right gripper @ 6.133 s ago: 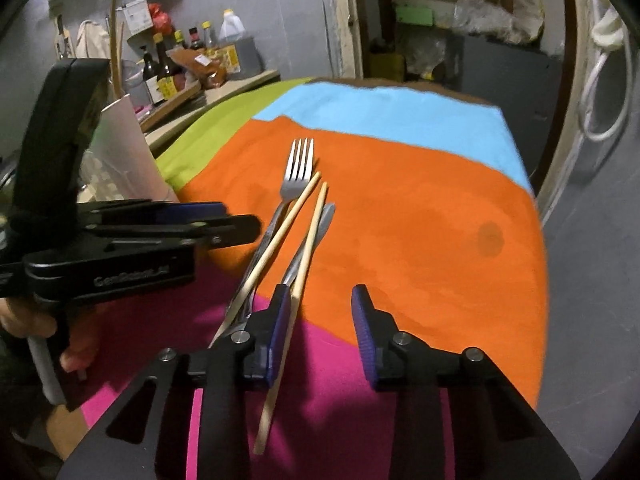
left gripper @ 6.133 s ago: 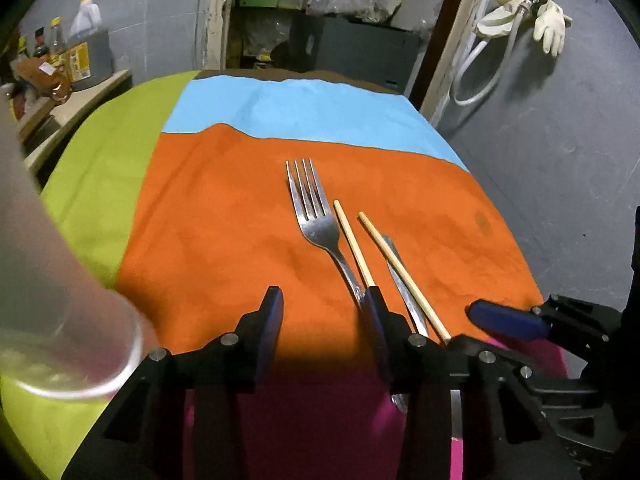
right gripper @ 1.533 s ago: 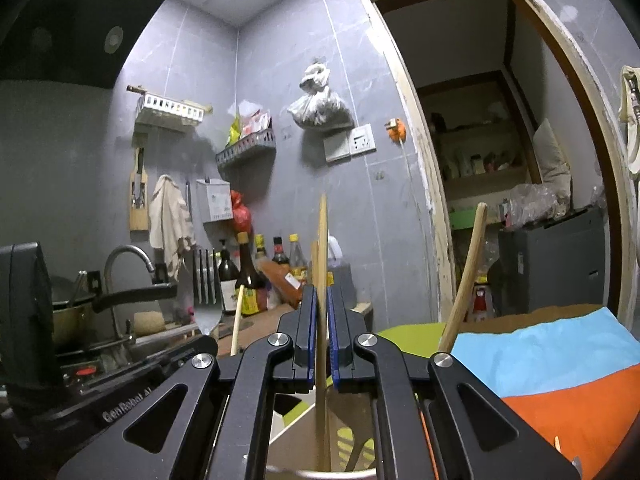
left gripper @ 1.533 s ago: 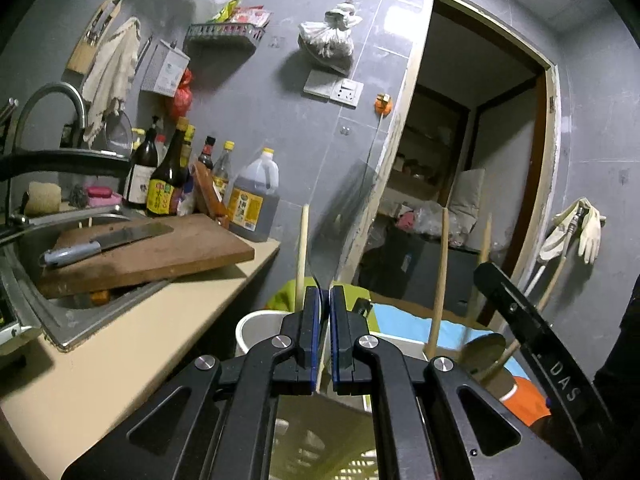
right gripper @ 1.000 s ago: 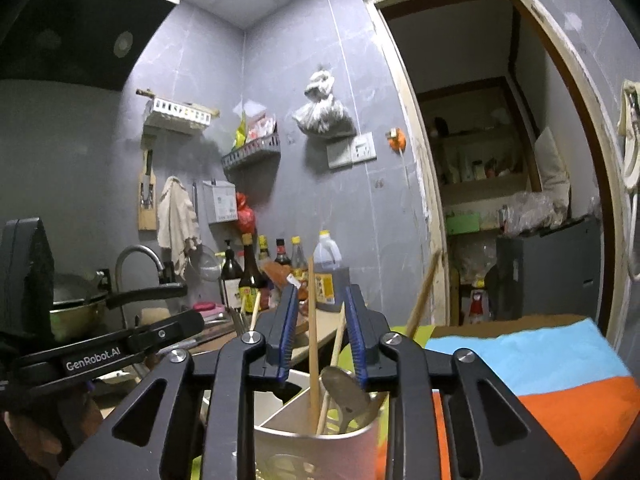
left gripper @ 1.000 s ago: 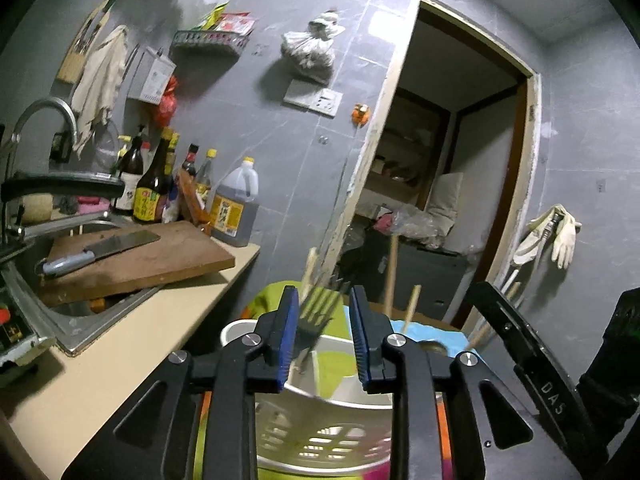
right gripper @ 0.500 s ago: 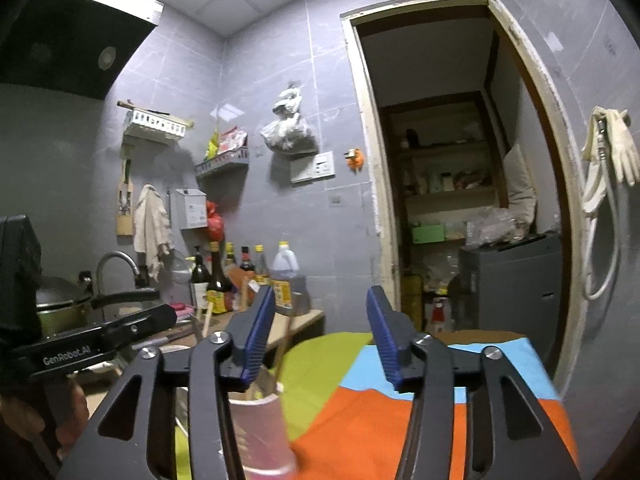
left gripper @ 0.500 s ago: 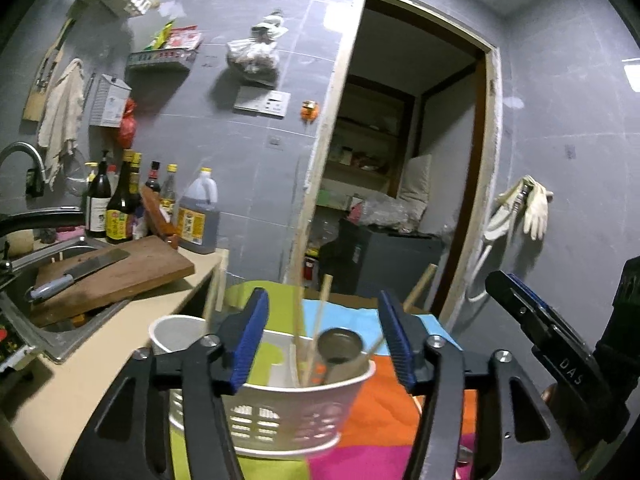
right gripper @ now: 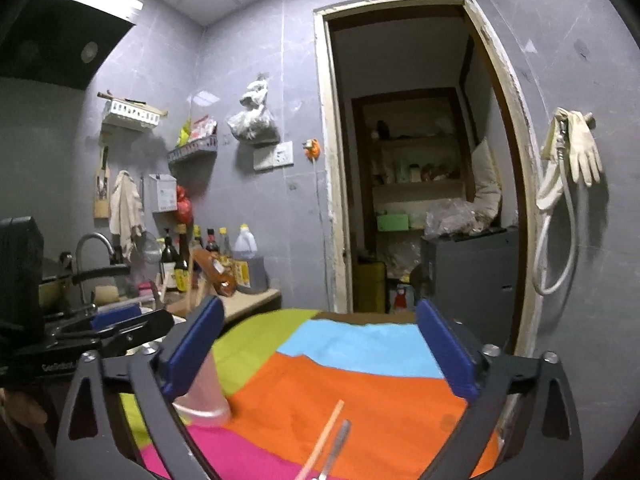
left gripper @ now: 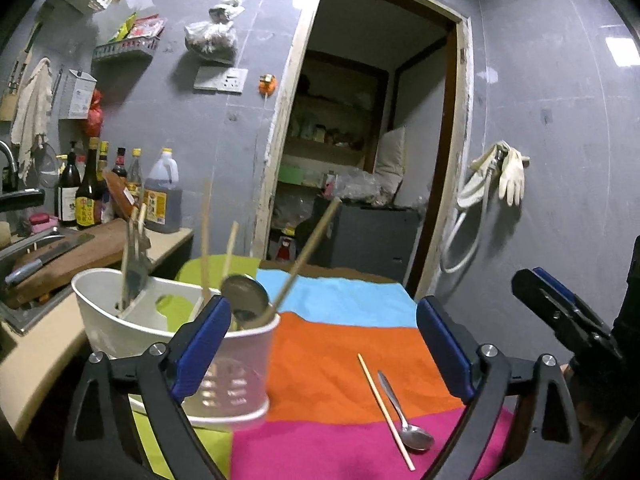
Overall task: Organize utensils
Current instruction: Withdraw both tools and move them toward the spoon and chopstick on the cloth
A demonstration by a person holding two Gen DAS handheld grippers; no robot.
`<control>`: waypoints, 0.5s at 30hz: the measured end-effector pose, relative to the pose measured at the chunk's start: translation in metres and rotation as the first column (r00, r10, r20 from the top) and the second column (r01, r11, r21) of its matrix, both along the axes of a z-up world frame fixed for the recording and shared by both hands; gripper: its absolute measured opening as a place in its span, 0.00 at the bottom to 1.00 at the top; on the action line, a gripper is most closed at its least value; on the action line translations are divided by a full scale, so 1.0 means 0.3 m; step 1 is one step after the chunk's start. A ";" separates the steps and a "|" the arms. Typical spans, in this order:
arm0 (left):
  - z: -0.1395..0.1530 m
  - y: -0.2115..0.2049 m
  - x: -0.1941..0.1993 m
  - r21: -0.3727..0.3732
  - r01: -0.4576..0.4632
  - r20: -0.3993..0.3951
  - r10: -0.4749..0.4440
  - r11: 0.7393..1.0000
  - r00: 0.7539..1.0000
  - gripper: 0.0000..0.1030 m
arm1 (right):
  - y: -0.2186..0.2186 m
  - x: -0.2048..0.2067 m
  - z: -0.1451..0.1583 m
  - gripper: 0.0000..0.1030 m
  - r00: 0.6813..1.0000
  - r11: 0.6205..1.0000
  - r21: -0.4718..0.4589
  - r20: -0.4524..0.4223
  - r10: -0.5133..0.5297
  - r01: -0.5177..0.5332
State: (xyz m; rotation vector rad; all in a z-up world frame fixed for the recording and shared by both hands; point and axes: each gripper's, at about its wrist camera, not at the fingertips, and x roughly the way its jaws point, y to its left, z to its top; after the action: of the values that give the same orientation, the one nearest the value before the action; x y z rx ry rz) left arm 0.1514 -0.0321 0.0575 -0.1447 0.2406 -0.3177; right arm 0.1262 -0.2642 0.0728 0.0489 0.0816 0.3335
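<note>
In the left wrist view a white perforated utensil holder (left gripper: 228, 376) stands on the multicoloured cloth (left gripper: 340, 360). It holds a fork (left gripper: 134, 264), chopsticks (left gripper: 206, 240), a wooden handle (left gripper: 308, 248) and a spoon (left gripper: 245, 296). One chopstick (left gripper: 384, 404) and a metal spoon (left gripper: 404, 416) lie on the cloth. My left gripper (left gripper: 322, 344) is wide open and empty, drawn back from the holder. My right gripper (right gripper: 320, 352) is wide open and empty above the cloth (right gripper: 360, 400); the chopstick (right gripper: 324, 440) and spoon handle (right gripper: 336, 452) lie below it.
A counter (left gripper: 48, 344) with a sink, a cutting board with a knife (left gripper: 44, 260) and bottles (left gripper: 92, 196) stands left. An open doorway (left gripper: 360, 160) is behind the table. Gloves and a hose (left gripper: 496, 176) hang on the right wall.
Both grippers let go of their utensils into the holder, opened wide and drew back and right. The chopstick and spoon on the cloth have come into view.
</note>
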 end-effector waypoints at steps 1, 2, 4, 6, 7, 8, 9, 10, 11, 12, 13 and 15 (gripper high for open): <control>-0.008 -0.010 -0.002 0.003 0.005 -0.007 -0.005 1.000 1.000 0.89 | -0.018 0.001 -0.008 1.00 1.000 1.000 -0.003 -0.014 -0.008 0.008; -0.018 -0.024 0.005 0.010 0.011 -0.021 -0.011 1.000 1.000 0.89 | -0.030 0.005 -0.013 1.00 0.999 1.000 -0.008 -0.028 -0.017 0.017; -0.036 -0.045 0.007 0.022 0.021 -0.039 -0.021 1.000 0.999 0.89 | -0.054 0.015 -0.029 1.00 0.998 0.999 -0.017 -0.061 -0.032 0.031; -0.055 -0.067 0.010 0.038 0.030 -0.056 -0.028 0.999 0.998 0.89 | -0.076 0.023 -0.045 1.00 0.995 0.999 -0.023 -0.092 -0.042 0.040; -0.064 -0.077 0.015 0.049 0.034 -0.067 -0.030 0.998 0.997 0.89 | -0.085 0.028 -0.054 1.00 0.993 0.999 -0.026 -0.108 -0.048 0.045; -0.072 -0.083 0.016 0.056 0.035 -0.073 -0.031 0.998 0.997 0.89 | -0.092 0.036 -0.064 1.00 0.990 0.998 -0.032 -0.128 -0.057 0.054; -0.082 -0.091 0.021 0.067 0.036 -0.085 -0.030 0.997 0.996 0.89 | -0.097 0.047 -0.077 1.00 0.986 0.997 -0.042 -0.155 -0.069 0.063; -0.091 -0.096 0.026 0.075 0.034 -0.097 -0.026 0.997 0.995 0.89 | -0.102 0.057 -0.089 1.00 0.981 0.996 -0.050 -0.176 -0.075 0.067; -0.101 -0.099 0.032 0.082 0.028 -0.110 -0.019 0.996 0.994 0.89 | -0.101 0.074 -0.105 1.00 0.974 0.996 -0.061 -0.212 -0.083 0.071; -0.111 -0.102 0.038 0.087 0.023 -0.124 -0.012 0.996 0.992 0.89 | -0.099 0.088 -0.119 1.00 0.967 0.995 -0.073 -0.241 -0.089 0.073; -0.120 -0.104 0.042 0.091 0.018 -0.138 -0.006 0.996 0.990 0.89 | -0.094 0.106 -0.135 1.00 0.957 0.993 -0.088 -0.273 -0.095 0.074; -0.146 -0.105 0.058 0.102 0.010 -0.178 0.008 0.995 0.984 0.89 | -0.080 0.133 -0.166 1.00 0.936 0.990 -0.121 -0.336 -0.106 0.069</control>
State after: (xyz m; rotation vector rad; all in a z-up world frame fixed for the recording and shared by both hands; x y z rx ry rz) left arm 0.1688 -0.0636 0.0138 -0.0711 0.4339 -0.2929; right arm 0.1661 -0.2883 0.0231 0.0029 0.4411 0.2280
